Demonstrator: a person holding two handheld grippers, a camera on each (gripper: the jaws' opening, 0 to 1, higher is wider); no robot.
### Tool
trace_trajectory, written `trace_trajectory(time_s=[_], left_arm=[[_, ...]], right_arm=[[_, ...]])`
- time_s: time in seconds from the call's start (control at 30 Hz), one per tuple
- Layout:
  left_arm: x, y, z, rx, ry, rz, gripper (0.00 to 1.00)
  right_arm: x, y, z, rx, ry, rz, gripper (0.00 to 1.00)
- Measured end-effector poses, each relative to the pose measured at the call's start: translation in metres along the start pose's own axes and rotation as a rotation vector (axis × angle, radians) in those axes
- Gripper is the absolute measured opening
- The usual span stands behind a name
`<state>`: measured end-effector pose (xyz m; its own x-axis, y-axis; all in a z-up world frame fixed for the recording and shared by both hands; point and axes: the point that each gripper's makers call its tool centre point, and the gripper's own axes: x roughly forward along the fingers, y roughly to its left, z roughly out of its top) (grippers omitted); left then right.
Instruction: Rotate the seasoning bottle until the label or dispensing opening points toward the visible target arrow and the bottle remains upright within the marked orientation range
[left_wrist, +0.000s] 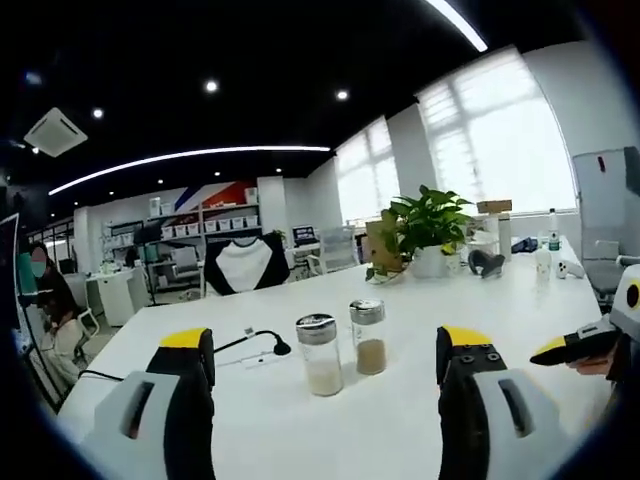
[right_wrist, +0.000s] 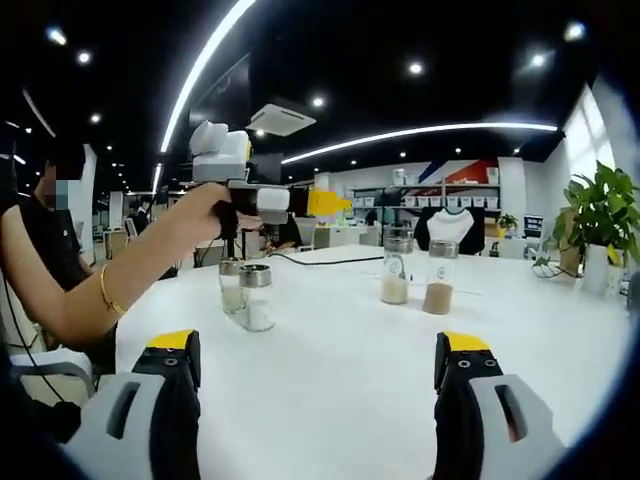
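Near the centre of the left gripper view, two seasoning bottles stand upright on the white table (left_wrist: 400, 420): the left bottle (left_wrist: 321, 354) holds pale powder, the right bottle (left_wrist: 368, 337) a tan one, and both carry shiny metal caps. I can read no label or writing on either; the glass looks plain from here. My left gripper (left_wrist: 325, 370) rises from the bottom of the frame with its yellow-tipped jaws wide apart, holding nothing and well short of the bottles. At the right edge, the yellow tip of my right gripper (left_wrist: 580, 345) pokes in. A potted plant (left_wrist: 428, 228) sits further back, right of centre, and a black cable (left_wrist: 245, 345) trails left of the bottles.

Across the right gripper view, the same two bottles appear right of centre, the pale-filled bottle (right_wrist: 396, 266) and the tan-filled bottle (right_wrist: 440, 276), and again I can make out no lettering. Left of centre stands a second pair of shakers (right_wrist: 248, 295), close together. My right gripper (right_wrist: 315, 370) has its jaws spread wide, empty, touching nothing. My left gripper (right_wrist: 290, 203) crosses the upper middle of the frame, gripped in my hand (right_wrist: 205, 215); from this angle I cannot tell its jaw gap.
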<state>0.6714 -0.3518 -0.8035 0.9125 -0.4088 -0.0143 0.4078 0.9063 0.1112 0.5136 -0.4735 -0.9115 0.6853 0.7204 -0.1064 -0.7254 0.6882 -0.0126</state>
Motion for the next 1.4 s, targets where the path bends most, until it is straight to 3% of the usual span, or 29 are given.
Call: trace_trajectory(time_s=[0.3, 0.53, 0.73, 1.17, 1.33, 1.4], left_arm=[[0.027, 0.001, 0.009, 0.042, -0.002, -0.030, 0.96], [0.054, 0.008, -0.010, 0.058, 0.046, -0.008, 0.94], [0.071, 0.013, -0.026, 0.017, 0.068, -0.007, 0.94], [0.101, 0.008, -0.038, -0.018, 0.079, 0.002, 0.92], [0.105, 0.012, -0.034, -0.016, 0.033, 0.067, 0.88], [0.107, 0.017, -0.032, -0.041, 0.017, 0.121, 0.88]], right_arm=[[-0.002, -0.005, -0.003, 0.012, 0.001, -0.011, 0.99], [-0.001, -0.009, -0.002, 0.023, -0.008, -0.025, 0.98], [0.001, -0.017, 0.000, 0.031, -0.009, -0.036, 0.97], [0.002, -0.023, 0.000, 0.057, -0.010, -0.061, 0.97], [0.003, -0.026, 0.001, 0.060, -0.014, -0.064, 0.96], [0.004, -0.027, 0.000, 0.065, -0.015, -0.063, 0.96]])
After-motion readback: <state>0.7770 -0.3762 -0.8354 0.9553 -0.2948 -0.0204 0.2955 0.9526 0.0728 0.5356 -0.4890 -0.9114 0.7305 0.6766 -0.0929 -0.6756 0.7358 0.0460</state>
